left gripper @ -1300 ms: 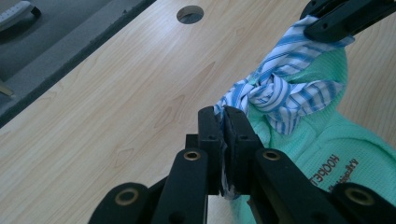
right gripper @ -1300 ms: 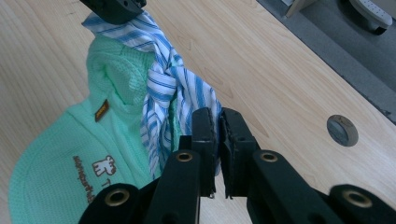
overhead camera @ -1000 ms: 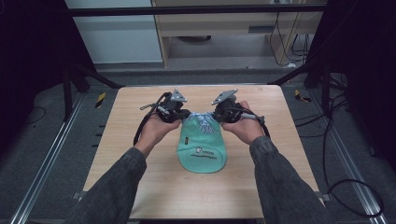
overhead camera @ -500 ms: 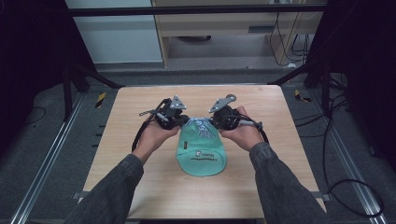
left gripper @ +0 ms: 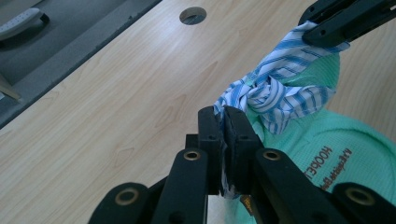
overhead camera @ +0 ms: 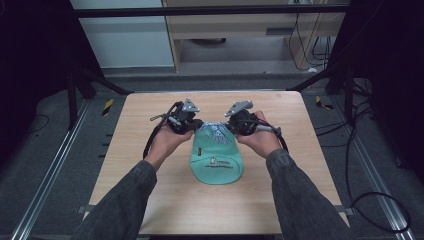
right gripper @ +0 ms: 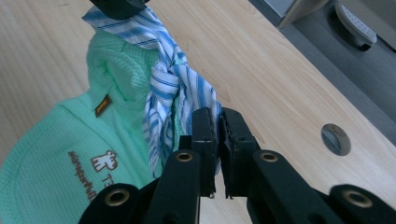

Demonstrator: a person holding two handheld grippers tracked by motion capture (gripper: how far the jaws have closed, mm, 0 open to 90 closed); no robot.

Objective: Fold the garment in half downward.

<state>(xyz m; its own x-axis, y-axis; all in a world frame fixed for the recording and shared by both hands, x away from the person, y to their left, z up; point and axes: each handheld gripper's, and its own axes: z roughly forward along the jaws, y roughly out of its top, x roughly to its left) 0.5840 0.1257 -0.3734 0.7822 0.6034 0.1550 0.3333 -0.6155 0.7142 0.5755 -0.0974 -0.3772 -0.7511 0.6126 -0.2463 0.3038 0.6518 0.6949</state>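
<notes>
Mint-green cap (overhead camera: 217,159) near table (overhead camera: 150,190) centre, closer to its far edge than a second ago. Blue-striped band (left gripper: 275,88) knotted at cap's back, ends pinched by left gripper (left gripper: 225,122) and right gripper (right gripper: 217,125). Probably tightening knot.

Cap (overhead camera: 217,159) lies mid-table (overhead camera: 150,200), grippers flanking its far end.

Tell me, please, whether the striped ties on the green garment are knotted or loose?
Knotted: the striped ties twist together into a knot at the green garment, with the left gripper and right gripper each pinching one end.
</notes>
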